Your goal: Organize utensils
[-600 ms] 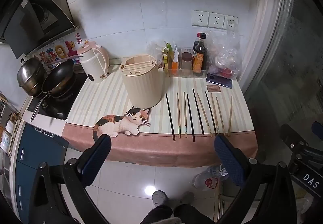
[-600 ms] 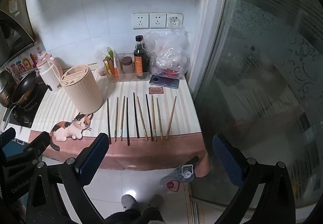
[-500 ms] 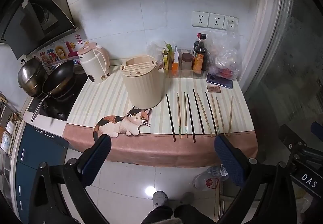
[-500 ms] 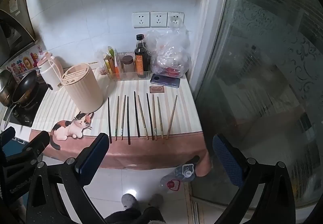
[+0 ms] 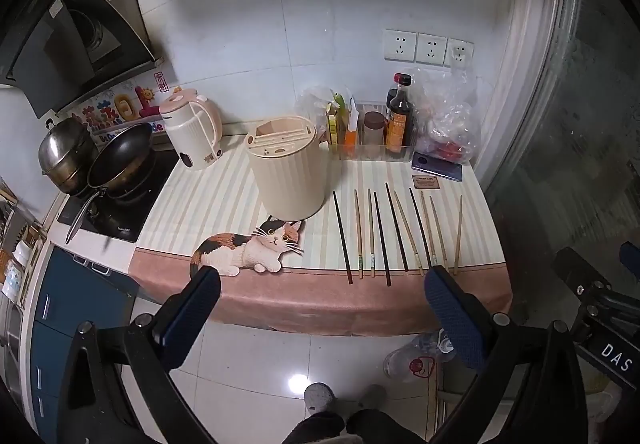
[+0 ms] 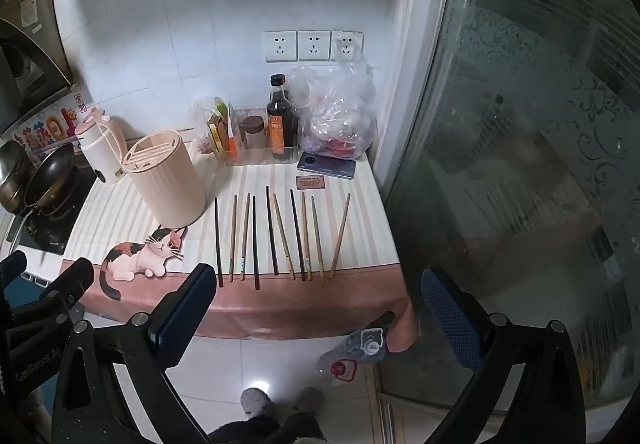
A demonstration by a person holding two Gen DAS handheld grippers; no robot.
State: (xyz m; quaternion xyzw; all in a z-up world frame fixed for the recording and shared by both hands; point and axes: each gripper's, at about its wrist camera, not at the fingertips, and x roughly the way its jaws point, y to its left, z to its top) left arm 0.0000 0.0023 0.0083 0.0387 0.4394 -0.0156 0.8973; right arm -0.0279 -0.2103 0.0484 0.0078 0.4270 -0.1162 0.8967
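1. Ten chopsticks (image 5: 400,234) lie in a loose row on the counter's right half, roughly side by side, tips toward the front edge. Four are dark and glossy, six pale wood or bamboo, all thin straight rods. In the right wrist view the same row (image 6: 280,236) sits just ahead of the tongs.
2. Left of the row stands a cream utensil holder (image 5: 286,165), a ribbed plastic cylinder with a slotted flat lid. It is upright, and the nearest dark chopstick lies just beside its base without touching.
3. The counter wears a striped cream cloth (image 5: 208,203) with a pink border hanging over the front edge; a printed calico cat (image 5: 252,248) lies flat on it below the holder.
4. Behind: a rounded cream-and-pink electric kettle (image 5: 192,133), a clear rectangular tray of seasonings with a dark soy sauce bottle (image 5: 400,119), a crinkled clear plastic bag (image 5: 452,123), and a dark phone (image 5: 438,165) lying flat beside a small brown card.
5. Far left, a black wok (image 5: 120,155) and a steel pot (image 5: 66,155) sit on a black cooktop. Three white wall sockets (image 5: 428,47) are set in the tiles; frosted glass closes off the right.
6. Left gripper (image 5: 320,284): jaws spread wide, blue textured pads empty, hovering off the counter's front edge over the floor, touching nothing.
7. Right gripper (image 6: 320,280): equally wide and empty, and nothing stands between it and the chopsticks.
8. Below, glossy white floor tiles, a clear plastic bottle (image 6: 356,352) lying down, and the person's grey slippers.
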